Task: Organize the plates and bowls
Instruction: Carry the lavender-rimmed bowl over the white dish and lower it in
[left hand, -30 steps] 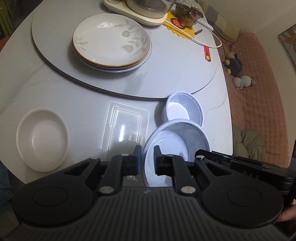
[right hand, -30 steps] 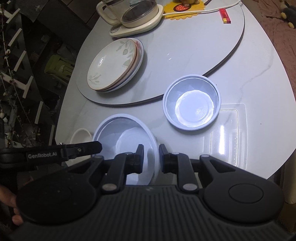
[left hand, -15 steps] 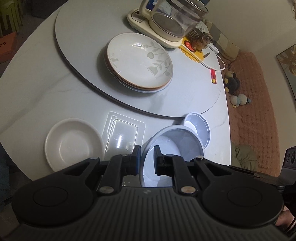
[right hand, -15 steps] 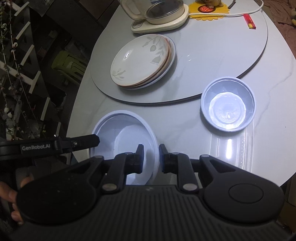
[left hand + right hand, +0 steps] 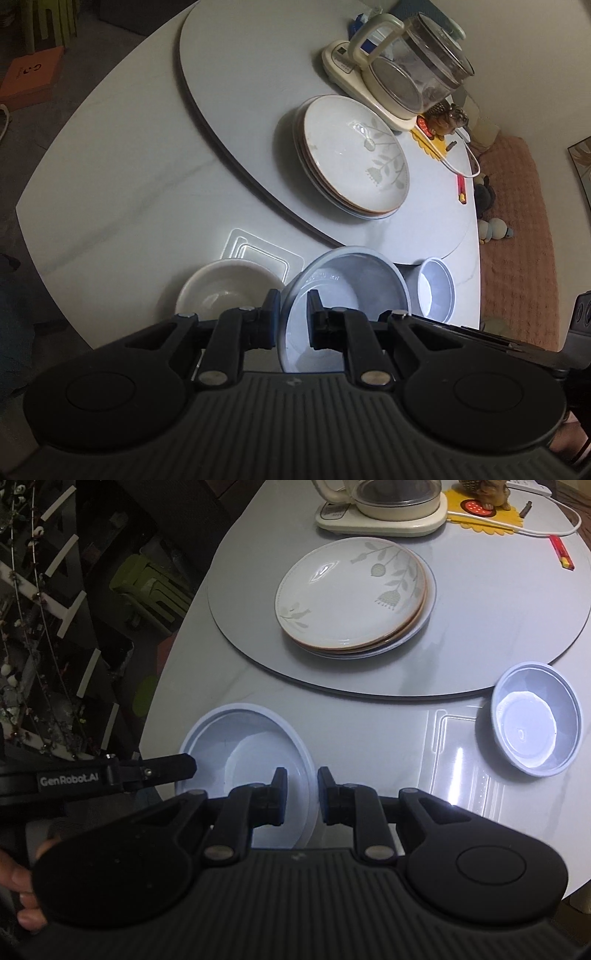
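Pale blue bowl (image 5: 343, 291), empty, fills the left wrist view, its near rim pinched in the left gripper (image 5: 292, 308); it hangs just over an empty cream bowl (image 5: 221, 291) (near the table's edge). A smaller blue bowl (image 5: 436, 288) sits right. From the right wrist, the right gripper (image 5: 300, 788) clamps the same bowl's opposite rim; stacked plates (image 5: 351, 594) rest on the turntable (image 5: 480, 635), with bare tabletop between.

The left gripper (image 5: 292, 314) is closed on the rim of the large grey bowl (image 5: 347, 291), with the cream bowl (image 5: 225, 290) just left of it and the small grey bowl (image 5: 436, 290) just right.
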`<state>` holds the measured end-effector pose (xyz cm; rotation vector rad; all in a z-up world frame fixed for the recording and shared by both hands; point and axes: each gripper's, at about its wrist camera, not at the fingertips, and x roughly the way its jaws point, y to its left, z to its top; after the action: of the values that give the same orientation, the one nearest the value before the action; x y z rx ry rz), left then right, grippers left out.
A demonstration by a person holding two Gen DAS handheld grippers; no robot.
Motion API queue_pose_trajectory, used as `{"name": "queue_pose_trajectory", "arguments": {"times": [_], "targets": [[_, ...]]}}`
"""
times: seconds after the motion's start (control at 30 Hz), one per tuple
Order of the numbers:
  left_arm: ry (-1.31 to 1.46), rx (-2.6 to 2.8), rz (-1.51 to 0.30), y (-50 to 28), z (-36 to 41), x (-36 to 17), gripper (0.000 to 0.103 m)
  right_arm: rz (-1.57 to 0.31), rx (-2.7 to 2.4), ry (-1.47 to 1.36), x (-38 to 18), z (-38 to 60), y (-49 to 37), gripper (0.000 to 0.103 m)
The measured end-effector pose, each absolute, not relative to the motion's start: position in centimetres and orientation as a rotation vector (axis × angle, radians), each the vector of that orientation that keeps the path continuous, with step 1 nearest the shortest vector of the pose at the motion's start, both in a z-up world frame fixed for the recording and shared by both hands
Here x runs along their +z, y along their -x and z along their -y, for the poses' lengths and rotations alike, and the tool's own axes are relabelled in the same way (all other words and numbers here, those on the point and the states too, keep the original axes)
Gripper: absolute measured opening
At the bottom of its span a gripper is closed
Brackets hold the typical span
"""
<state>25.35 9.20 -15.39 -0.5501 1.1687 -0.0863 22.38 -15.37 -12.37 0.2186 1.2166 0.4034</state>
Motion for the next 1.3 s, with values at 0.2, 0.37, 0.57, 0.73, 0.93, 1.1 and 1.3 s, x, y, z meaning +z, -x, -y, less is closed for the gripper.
{"name": "queue_pose_trajectory", "arguments": {"times": [0.2,0.37,0.57,0.73,0.93,1.1,1.3], "targets": [[0.557,-0.054,-1.188,-24.9,-12.1,-16.8,0.016,-1.258,0.407,-0.175,-13.8,11.8,-22.8,0.022],[0.577,-0.034,-1.253,-25.1,-13.6,-18.8,0.016,-1.237,0.419,-0.074,-14.5,9.1,-22.5,0.023],[0.565,-0.02,-1.296,-24.8,-14.3,-20.4,0.017,-1.277,0.394,-0.084,-16.5,8.1,-22.5,0.023],[0.551,-0.023,-1.292,-25.1,-14.4,-20.3,0.017,-1.281,0.393,-0.084,-16.5,7.9,-22.5,0.023],[0.502,-0.058,-1.269,-24.9,-13.9,-18.8,0.031,-1.256,0.386,-0.103,-14.9,8.6,-22.6,0.027],[0.473,-0.083,-1.231,-24.5,-13.3,-16.8,0.031,-1.22,0.404,-0.105,-12.9,9.1,-22.1,0.027],[0.427,-0.121,-1.172,-23.9,-12.1,-13.6,0.031,-1.149,0.429,-0.097,-10.1,10.0,-21.6,0.027]]}}
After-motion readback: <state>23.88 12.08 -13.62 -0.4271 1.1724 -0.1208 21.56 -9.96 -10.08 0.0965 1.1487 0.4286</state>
